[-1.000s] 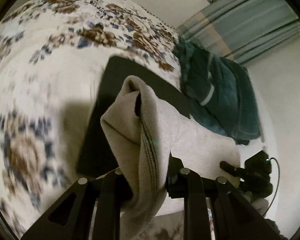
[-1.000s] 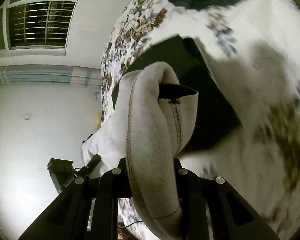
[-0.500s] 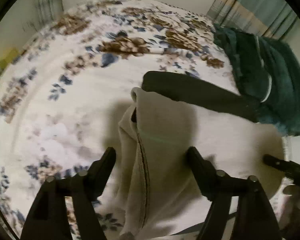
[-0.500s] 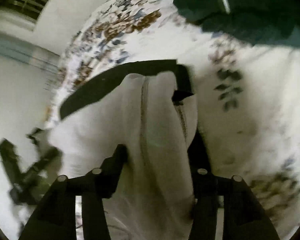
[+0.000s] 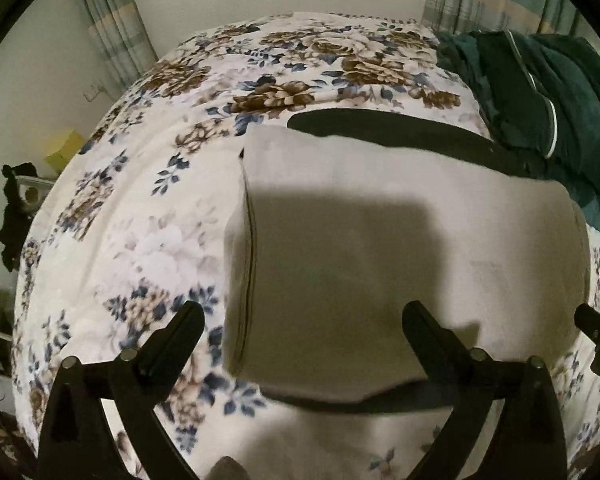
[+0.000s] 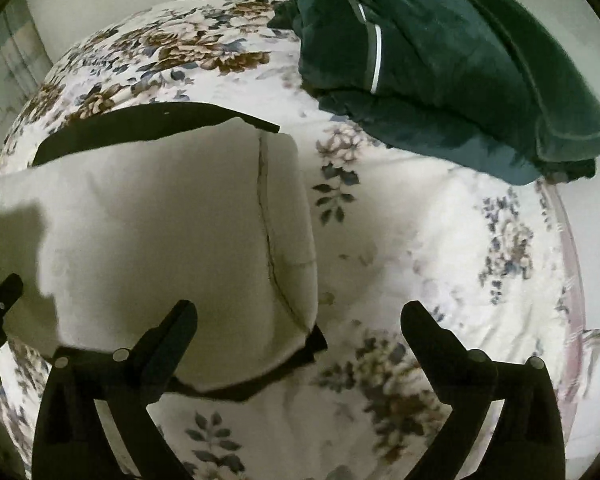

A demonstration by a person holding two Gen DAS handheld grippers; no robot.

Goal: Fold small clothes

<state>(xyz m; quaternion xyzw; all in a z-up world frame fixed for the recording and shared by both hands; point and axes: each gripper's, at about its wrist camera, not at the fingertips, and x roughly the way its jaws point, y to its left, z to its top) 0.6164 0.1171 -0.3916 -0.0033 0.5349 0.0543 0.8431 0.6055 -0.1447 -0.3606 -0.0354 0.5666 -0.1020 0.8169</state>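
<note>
Both claws gape, holding nothing: left gripper [image 5: 302,330], right gripper [image 6: 300,326]. Beige garment [image 5: 400,248] lies folded at 12 on the black board [image 5: 380,128]. Risk: soft top layer springs open if a finger snags the seam.

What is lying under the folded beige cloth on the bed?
A black flat thing lies under the beige cloth; its edges stick out at the far and near sides. Its covered middle is hidden, so what it is cannot be told. All rests on the floral bedspread.

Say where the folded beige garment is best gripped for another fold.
Probably the two near corners of the folded beige garment, left claw and right claw coming from the near side: it lies flat on the floral bedspread, with that edge closest.
</note>
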